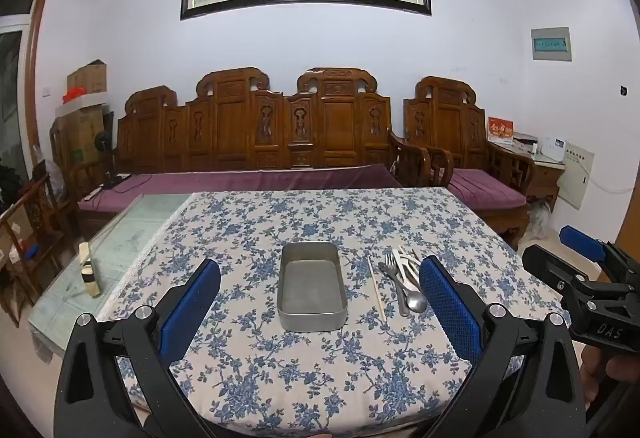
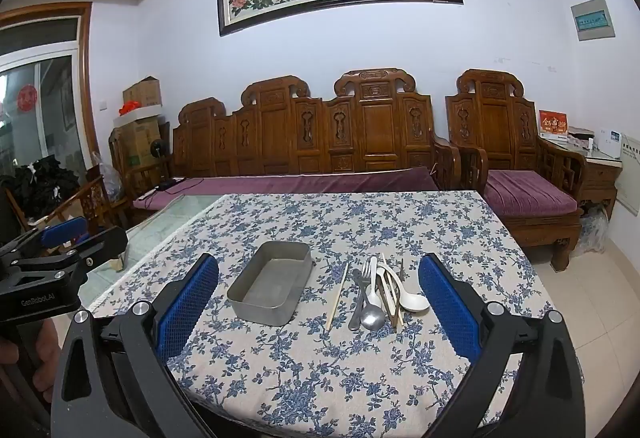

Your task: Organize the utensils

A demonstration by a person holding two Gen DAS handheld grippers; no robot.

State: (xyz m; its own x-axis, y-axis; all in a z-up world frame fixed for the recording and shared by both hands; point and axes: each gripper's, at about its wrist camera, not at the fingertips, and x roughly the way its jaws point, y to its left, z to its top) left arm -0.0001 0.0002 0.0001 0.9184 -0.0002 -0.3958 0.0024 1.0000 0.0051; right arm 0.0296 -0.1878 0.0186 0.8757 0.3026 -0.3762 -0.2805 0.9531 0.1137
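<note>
Metal tray (image 2: 269, 288) beside utensil pile (image 2: 380, 292), floral tablecloth (image 2: 320, 370)

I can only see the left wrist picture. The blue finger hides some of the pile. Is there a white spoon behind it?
Observer: Yes. The right wrist view shows a white spoon at the pile's right edge, bowl toward us.
Operator: Is anything in the right gripper?
Observer: No. The right gripper is open and holds nothing.
Operator: What sits alone next to the tin?
Observer: One pale chopstick lies between the metal tin and the fork, apart from both.
</note>
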